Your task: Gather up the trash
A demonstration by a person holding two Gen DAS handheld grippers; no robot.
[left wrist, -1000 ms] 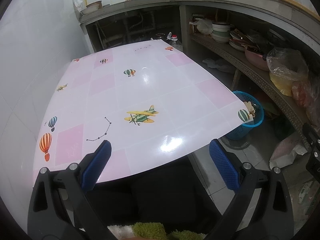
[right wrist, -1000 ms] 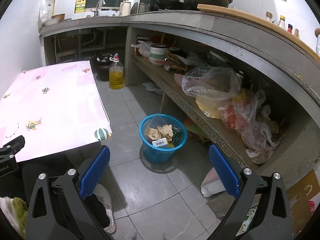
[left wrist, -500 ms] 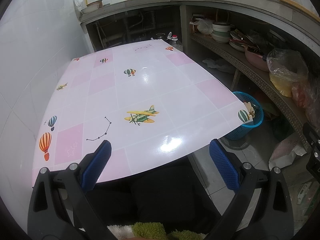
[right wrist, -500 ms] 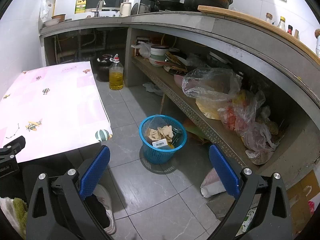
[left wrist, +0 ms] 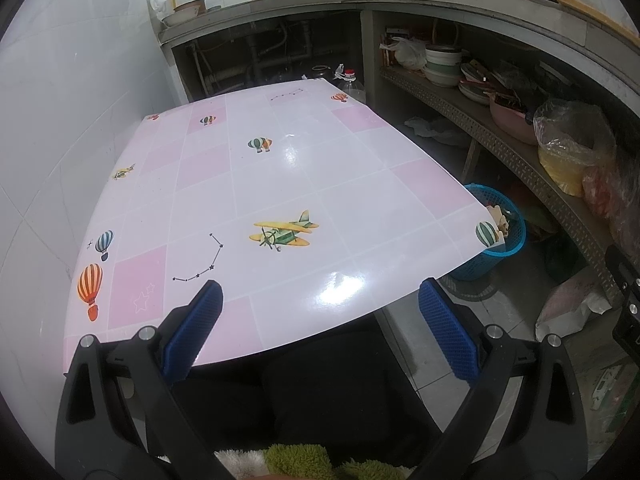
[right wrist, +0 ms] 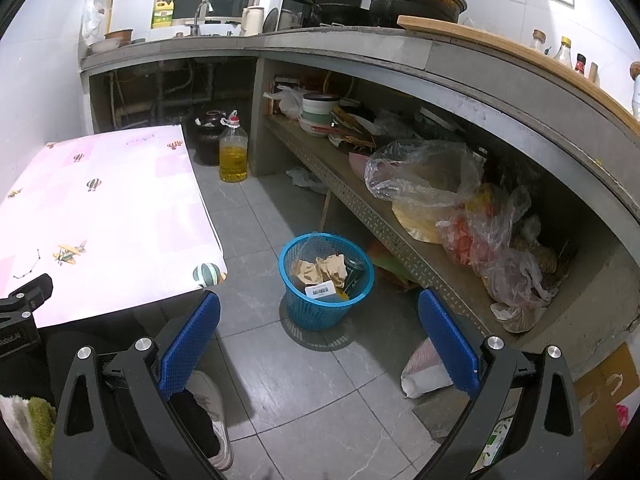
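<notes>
Both tongs spread and empty, left gripper (left wrist: 320, 320) over the table's (left wrist: 280, 168) near edge, right gripper (right wrist: 318, 334) above floor; crumpled paper trash (right wrist: 326, 268) in blue basket (right wrist: 320, 316) off the table's near-right corner—likely light, soft, crushable; pinch a raised fold.

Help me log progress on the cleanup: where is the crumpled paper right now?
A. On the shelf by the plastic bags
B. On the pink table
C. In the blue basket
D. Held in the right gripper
C: the crumpled paper lies inside the blue basket on the floor, and both the right gripper and the left gripper are open and hold nothing.
</notes>
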